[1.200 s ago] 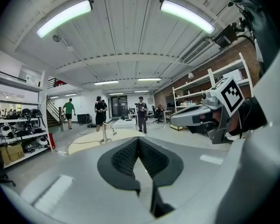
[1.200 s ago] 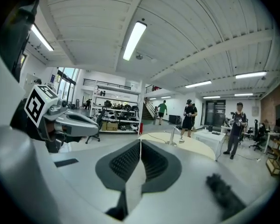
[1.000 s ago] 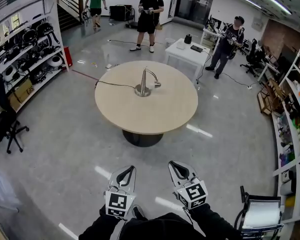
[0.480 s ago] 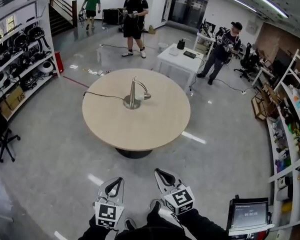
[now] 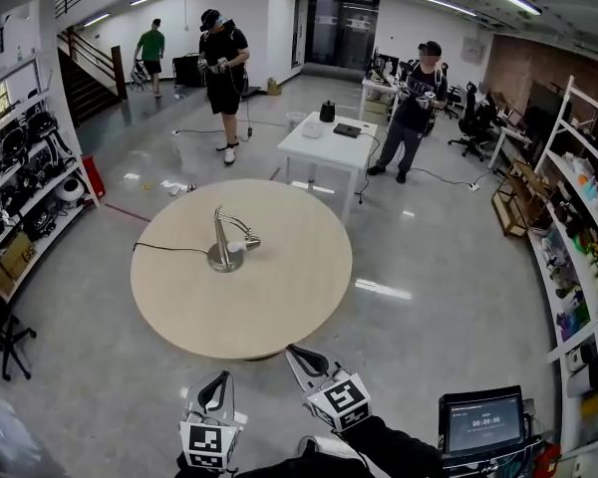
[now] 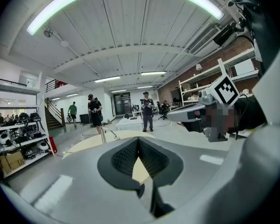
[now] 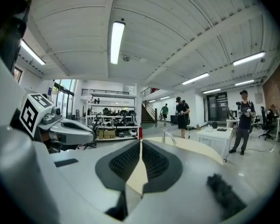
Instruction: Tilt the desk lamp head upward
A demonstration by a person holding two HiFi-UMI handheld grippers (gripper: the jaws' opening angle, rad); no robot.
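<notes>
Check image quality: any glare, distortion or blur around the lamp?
Head view: fisheye bends the edges, bright glare patches on the floor, desk lamp sharp. Left gripper view: dark vignette, left gripper fills the lower half, lamp tiny. Right gripper view: same with right gripper.

Very little print can be read here. In the head view, a small screen [image 5: 483, 421] at the lower right of the frame shows a row of pale digits with colons, set out like a timer. They are too small to read with certainty.

At the bottom centre, the cube on the left gripper [image 5: 221, 376] bears a black-and-white square marker [image 5: 203, 445]. The cube on the right gripper [image 5: 293, 351] bears another; both are block patterns, not letters.

The same kind of marker shows at the right of the left gripper view and at the left of the right gripper view. Any print on the cardboard boxes [image 5: 15, 257] at the head view's left edge is too small to make out.
</notes>
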